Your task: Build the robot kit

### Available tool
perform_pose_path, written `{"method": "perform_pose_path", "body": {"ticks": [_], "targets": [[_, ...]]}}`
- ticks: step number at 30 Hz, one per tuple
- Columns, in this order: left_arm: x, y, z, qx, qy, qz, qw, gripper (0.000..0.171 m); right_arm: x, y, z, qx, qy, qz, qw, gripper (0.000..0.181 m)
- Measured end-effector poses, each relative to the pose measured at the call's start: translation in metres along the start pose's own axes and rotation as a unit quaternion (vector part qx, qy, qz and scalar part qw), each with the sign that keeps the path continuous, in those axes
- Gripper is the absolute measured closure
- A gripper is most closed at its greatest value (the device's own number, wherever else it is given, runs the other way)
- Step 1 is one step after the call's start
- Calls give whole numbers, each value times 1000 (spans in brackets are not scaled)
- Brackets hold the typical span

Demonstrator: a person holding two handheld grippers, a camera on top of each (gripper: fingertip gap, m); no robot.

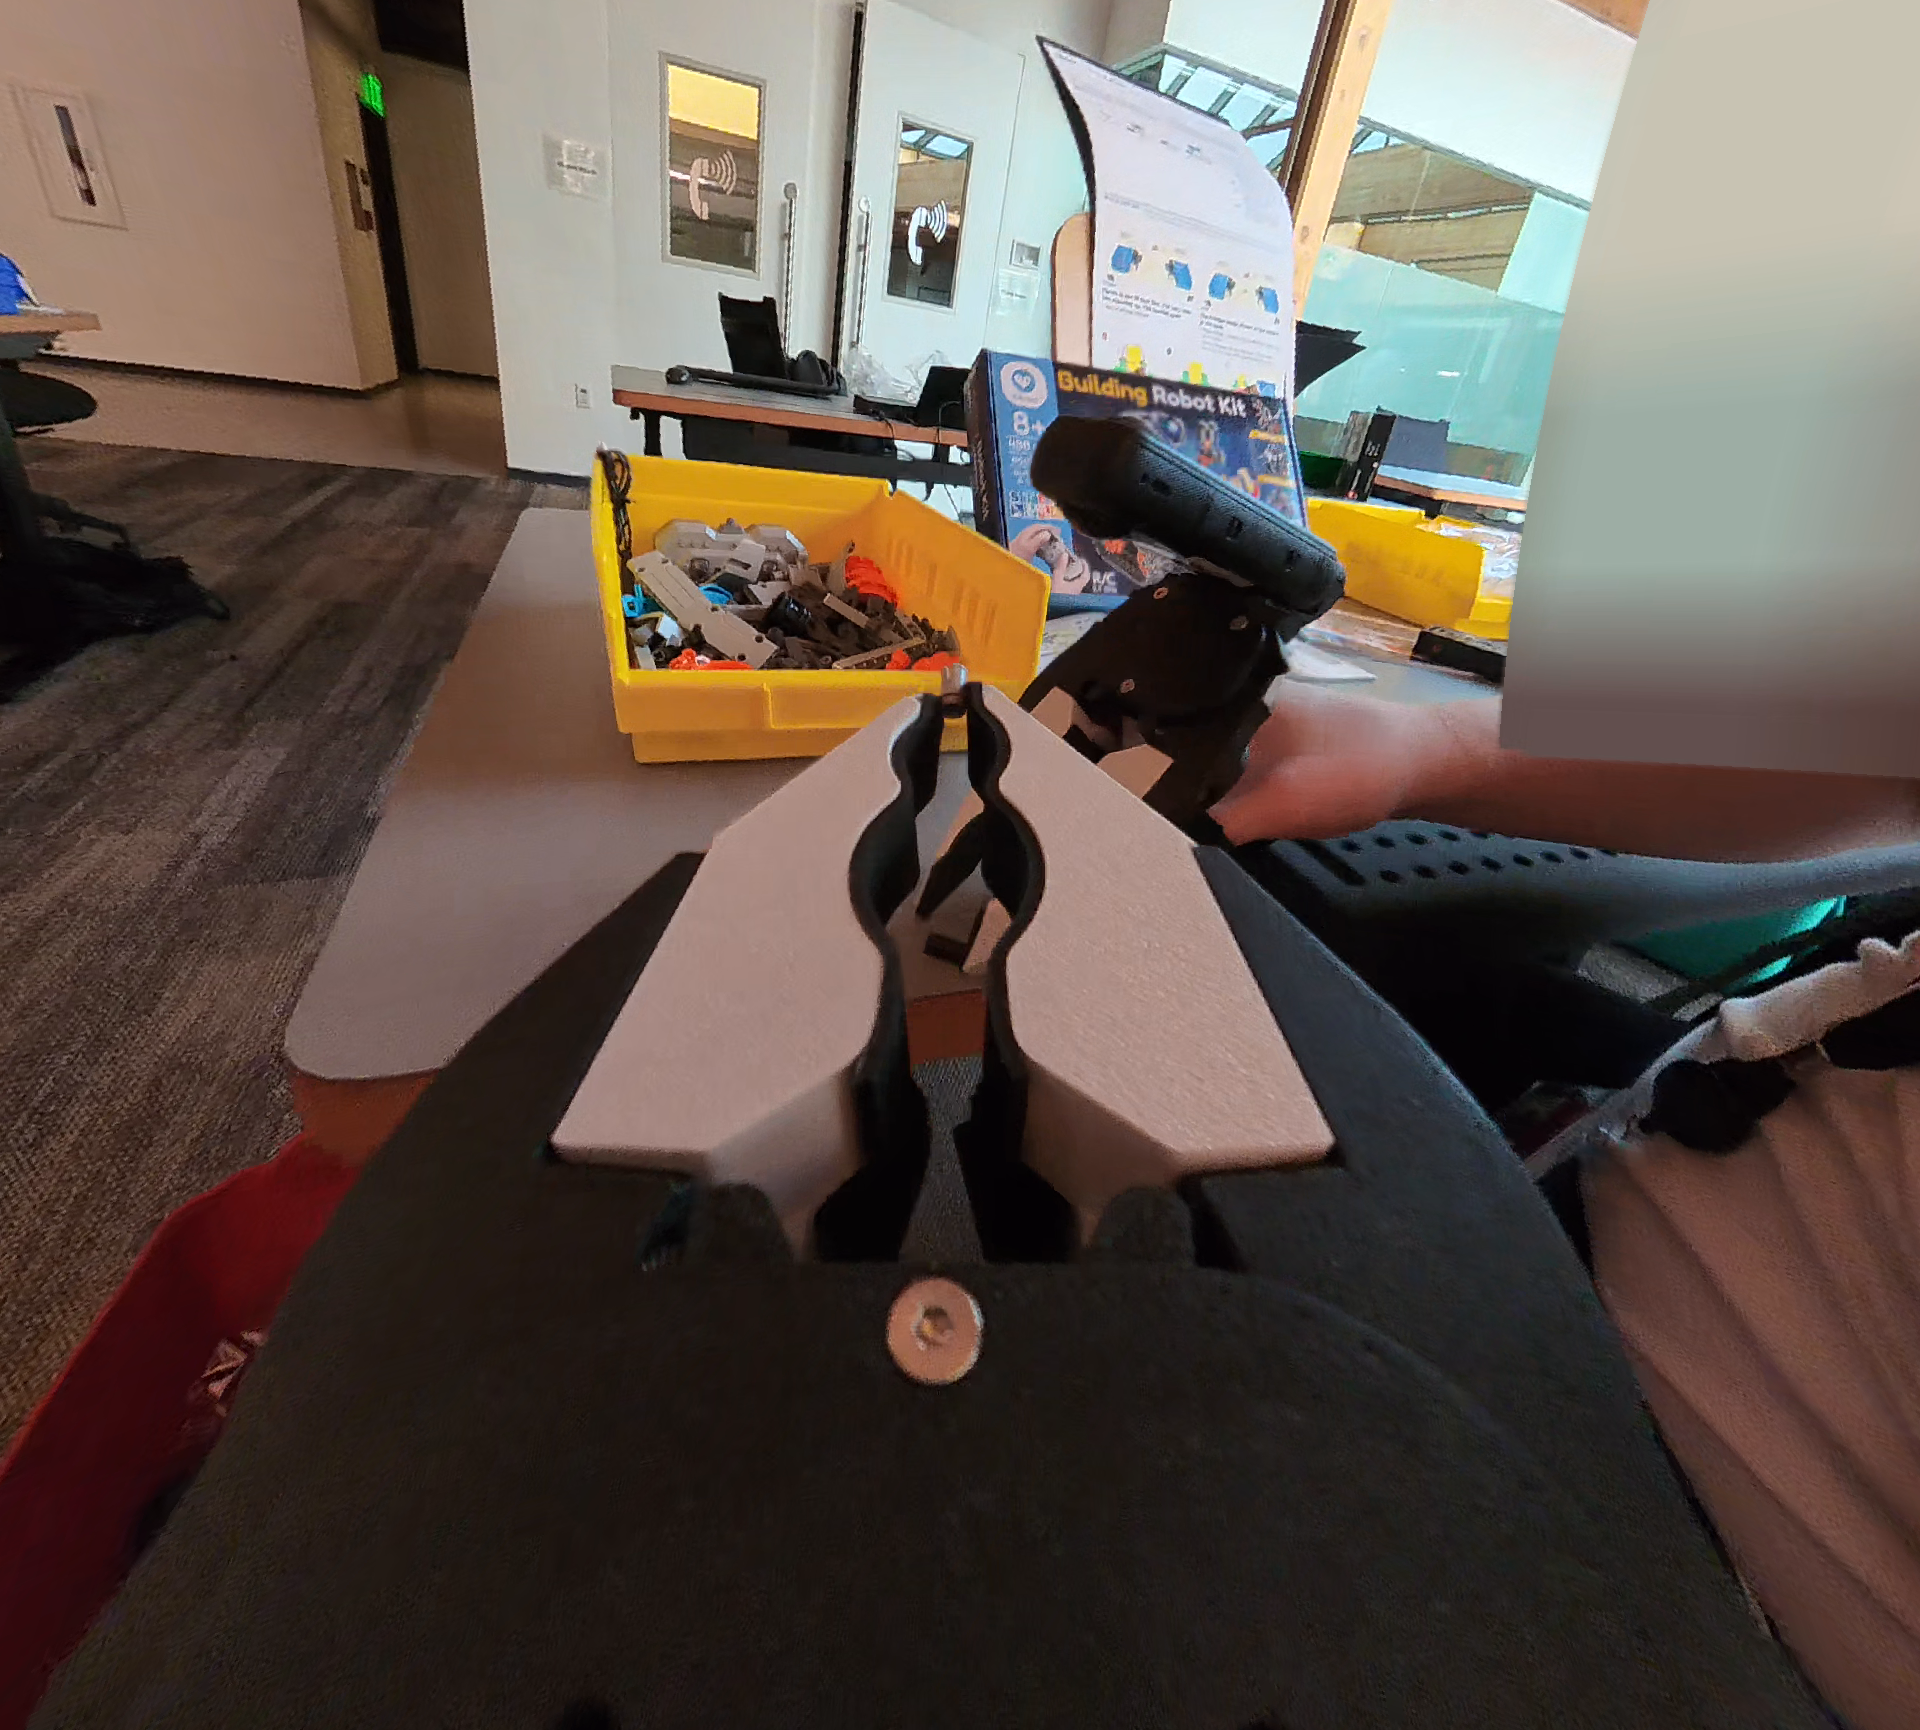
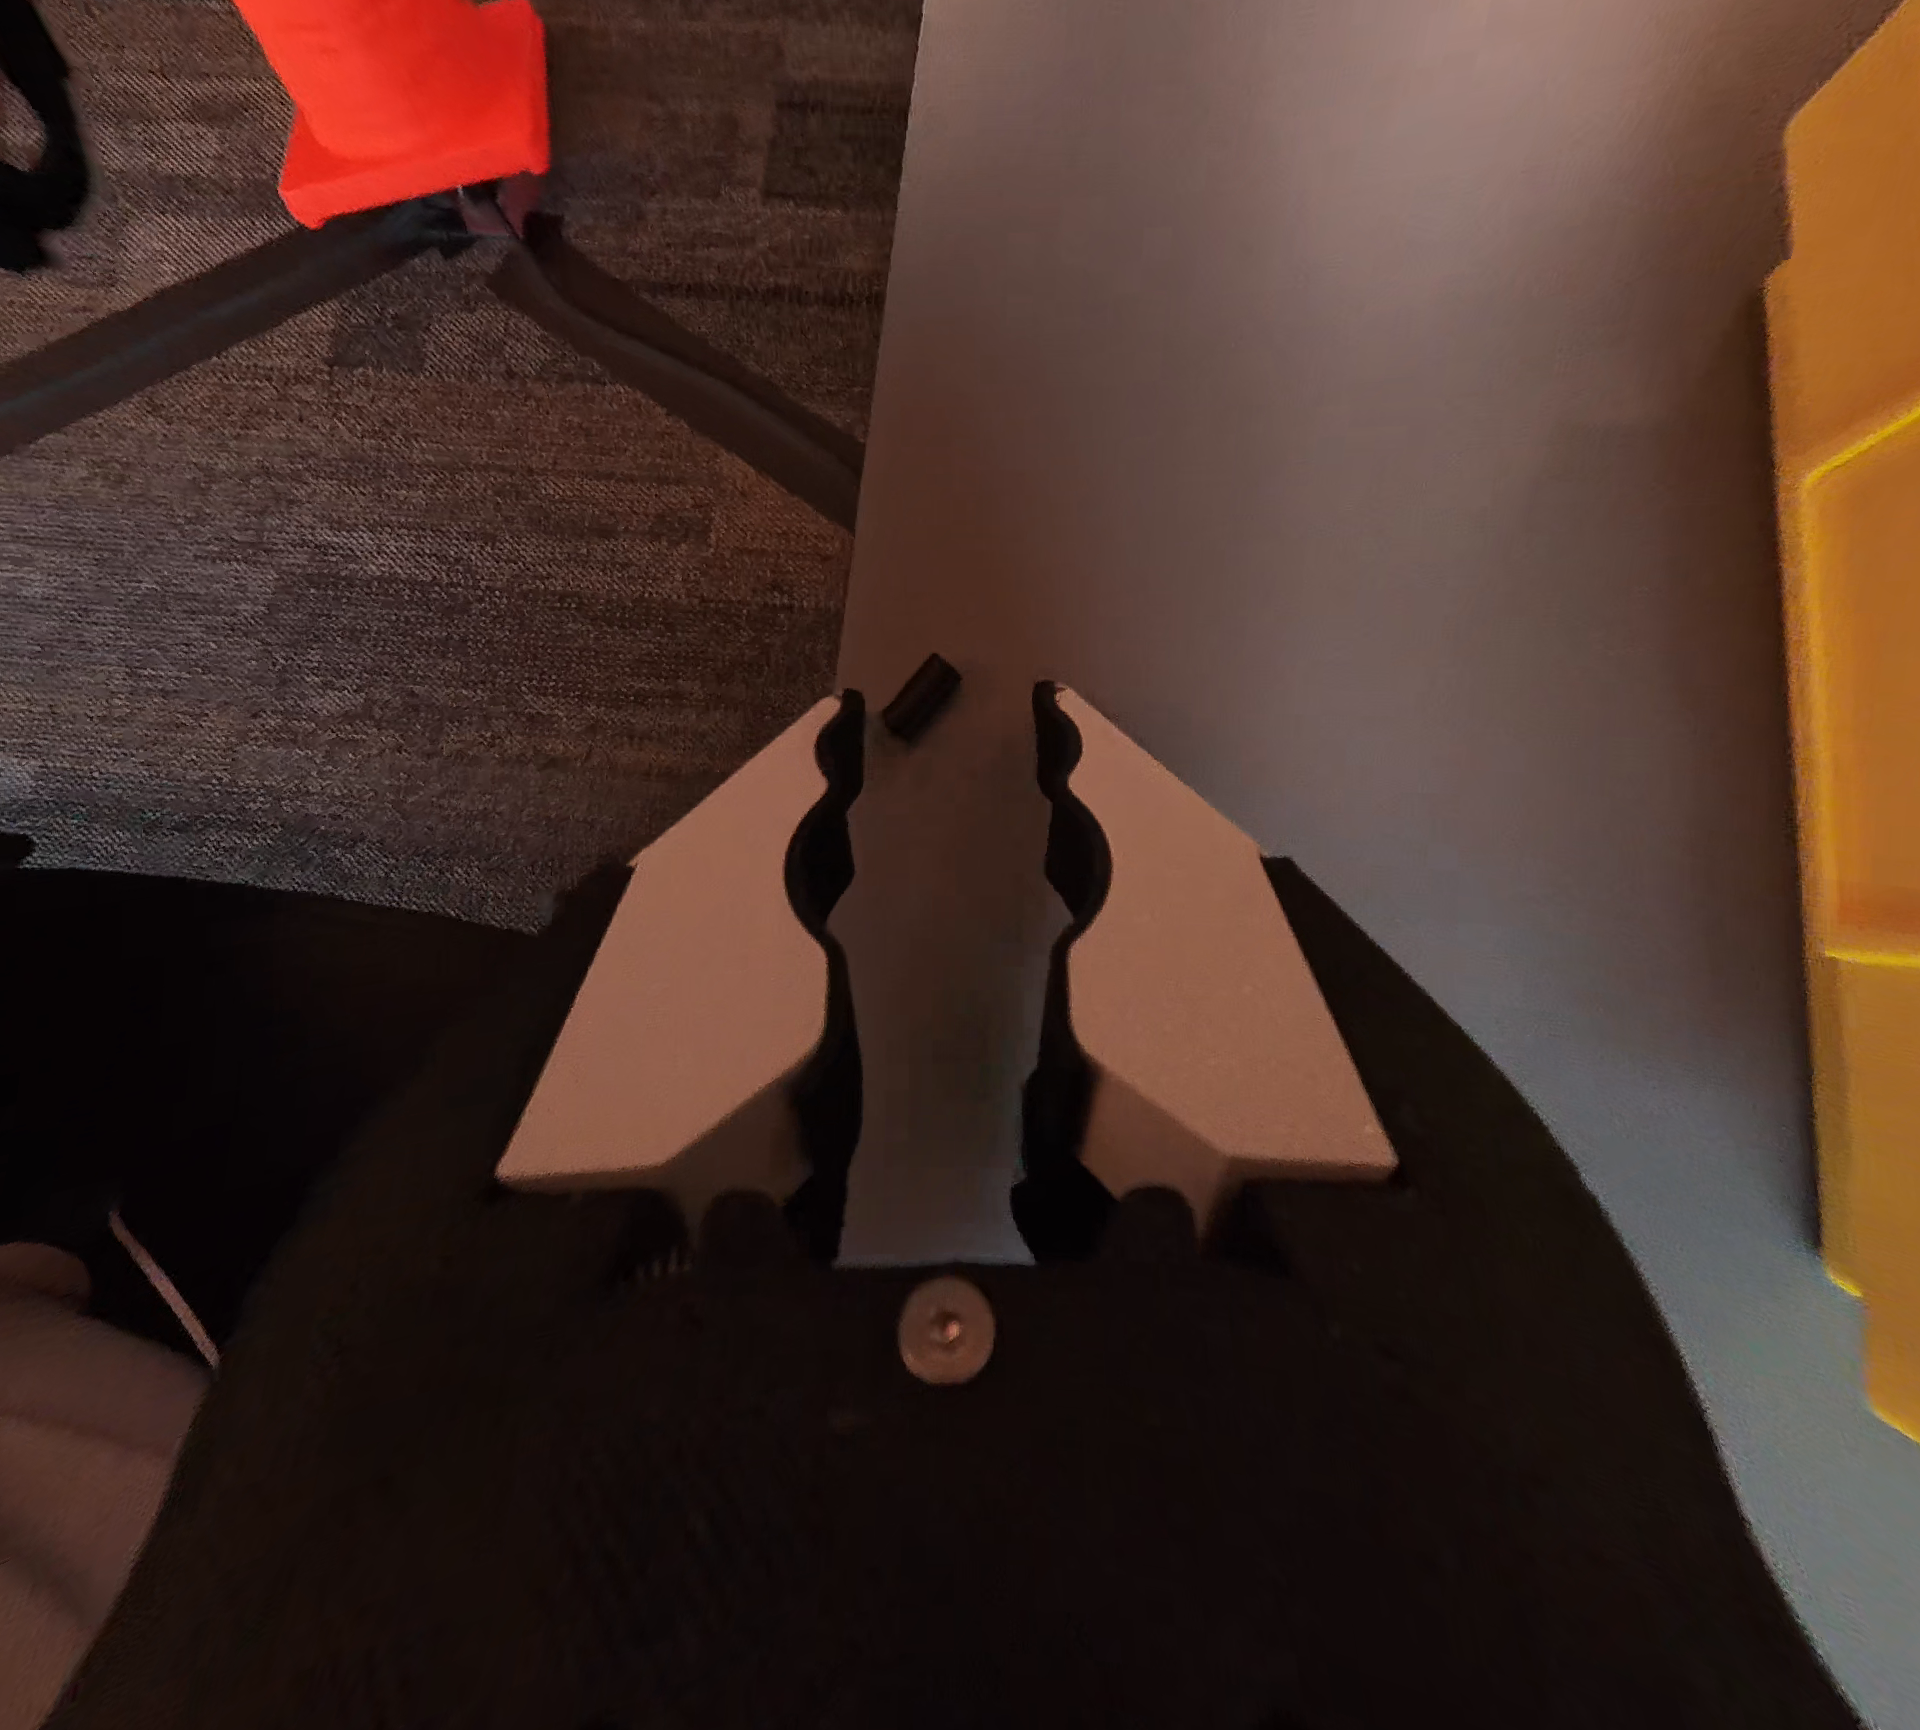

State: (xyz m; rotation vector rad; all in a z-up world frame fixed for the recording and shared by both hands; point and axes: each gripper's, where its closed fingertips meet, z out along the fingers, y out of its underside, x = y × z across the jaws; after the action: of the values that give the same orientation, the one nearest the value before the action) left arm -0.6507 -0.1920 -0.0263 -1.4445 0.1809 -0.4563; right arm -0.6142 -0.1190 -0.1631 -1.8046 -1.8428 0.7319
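Left gripper [image 1: 954, 701]: fingers pinched a small silver pin [image 1: 952, 674] before the yellow bin [image 1: 831, 704]. Right gripper [image 2: 945, 706]: fingers spread over the grey worktop [image 2: 1351, 330], small black peg [image 2: 923, 689] lying between their tips.

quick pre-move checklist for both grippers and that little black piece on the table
1. Right gripper open: ok, jaws apart.
2. Small black piece lies between its fingertips: ok, nearer the left tip, on the grey table.
3. Left gripper holding something: ok, tips pinch a small silver part.
4. Yellow bin apart from the right gripper: ok.
5. Piece flat and stable: cannot tell.
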Motion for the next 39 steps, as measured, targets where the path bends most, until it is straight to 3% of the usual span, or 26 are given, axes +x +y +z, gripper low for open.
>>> {"method": "perform_pose_path", "body": {"ticks": [1,2,4,11,14,22,23,25,26,28,30,34,39], "targets": [[-1,3,-2,-5,0,2,1000,169,2,1,2,-1,6,1,1000,151],[-2,6,-4,-11,0,3,1000,169,5,0,1,3,15,3,1000,166],[-1,12,-6,-19,9,2,1000,169,6,0,1,-1,11,3,1000,173],[6,23,-7,-34,25,4,999,169,9,1,1,-19,-15,-29,999,173],[4,22,-11,-33,24,1,999,169,9,-2,3,-13,-17,-20,1000,152],[3,22,-15,-34,23,-6,999,169,7,-2,1,26,19,-44,999,161],[3,23,-14,-36,23,-7,999,169,7,-3,2,34,19,-52,998,173],[3,26,-9,-41,27,-14,999,169,8,-5,3,42,15,-54,998,173],[5,28,-6,-47,33,-17,998,169,7,-7,-4,44,9,-57,997,173],[13,32,3,-62,45,-21,997,168,-8,-31,-45,130,1,-97,987,174],[32,39,20,-83,91,-43,991,169,-17,-29,-88,161,-5,-151,975,174],[102,54,80,-136,203,-80,966,169,-12,18,-163,208,5,-161,965,174],[201,78,160,-224,318,-138,911,169,-3,119,-226,189,77,-104,973,172]]}}
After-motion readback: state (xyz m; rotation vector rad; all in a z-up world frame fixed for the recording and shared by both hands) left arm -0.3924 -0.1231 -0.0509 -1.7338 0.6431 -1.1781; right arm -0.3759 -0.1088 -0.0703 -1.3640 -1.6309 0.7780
